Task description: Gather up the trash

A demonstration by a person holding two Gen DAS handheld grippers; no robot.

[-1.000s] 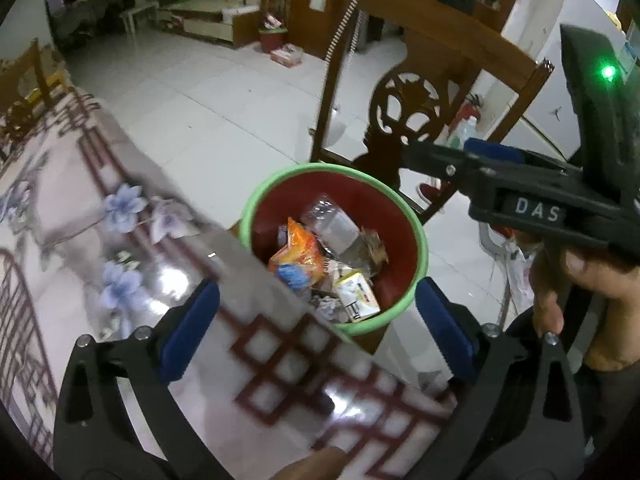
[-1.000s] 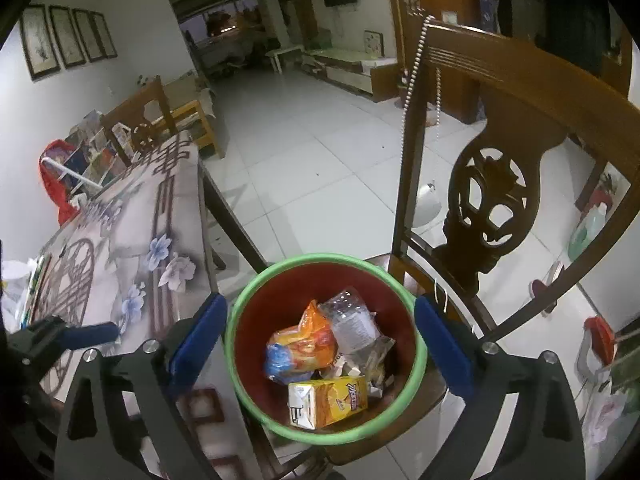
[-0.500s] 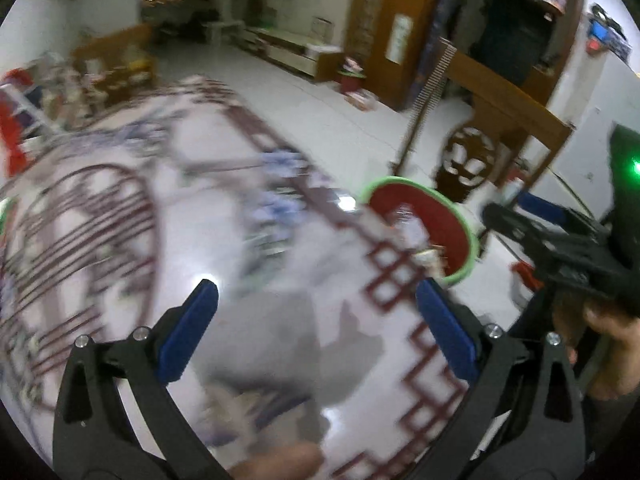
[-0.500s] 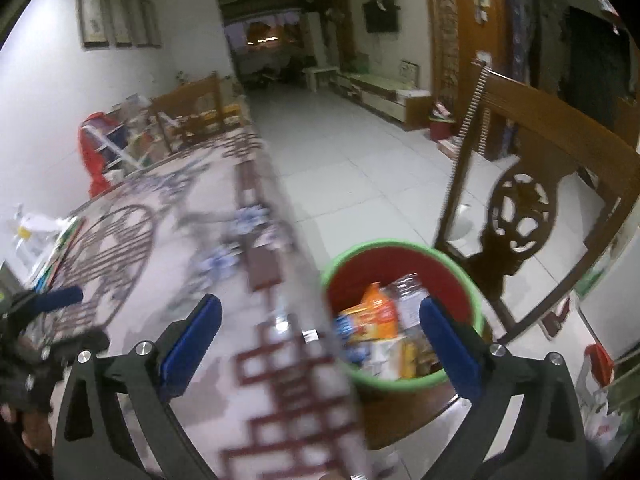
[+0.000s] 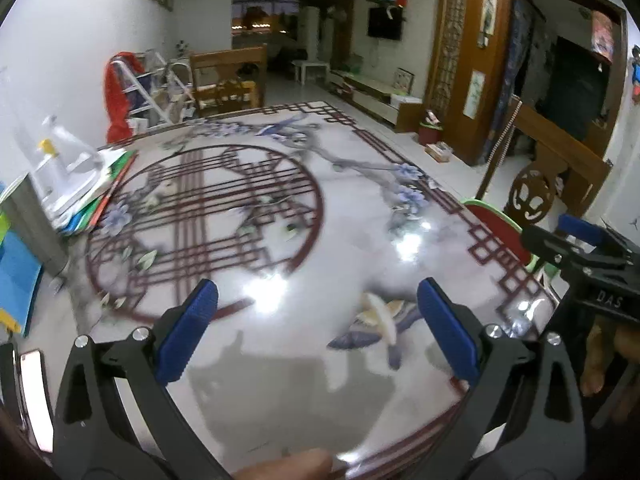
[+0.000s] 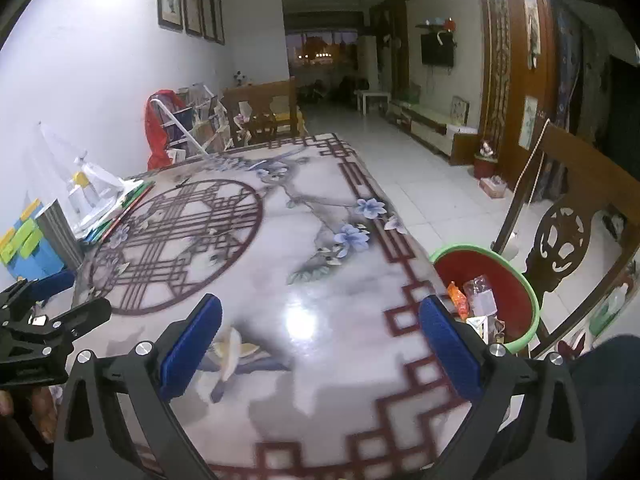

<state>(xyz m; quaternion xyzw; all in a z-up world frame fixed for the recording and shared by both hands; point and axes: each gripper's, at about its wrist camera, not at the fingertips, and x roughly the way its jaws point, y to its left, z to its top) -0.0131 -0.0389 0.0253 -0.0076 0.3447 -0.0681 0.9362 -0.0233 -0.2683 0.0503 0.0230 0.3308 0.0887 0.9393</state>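
Right wrist view: trash bin [image 6: 516, 280] (holding wrappers) sits just right of the wide-open, empty right hand-held gripper [image 6: 320, 332].

Your left gripper [image 5: 318, 334] hangs wide open and empty over the patterned table [image 5: 248, 216]. Your right gripper [image 5: 576, 246] shows at the right edge, beside the red, green-rimmed bin [image 5: 498, 226].

I'm in a home's long living-dining room: framed pictures [image 6: 190, 0] on the wall, a wall-mounted television [image 6: 437, 51], carved wooden chairs [image 6: 568, 236], white floor tiles [image 6: 420, 184], my flower-patterned counter [image 6: 304, 248].
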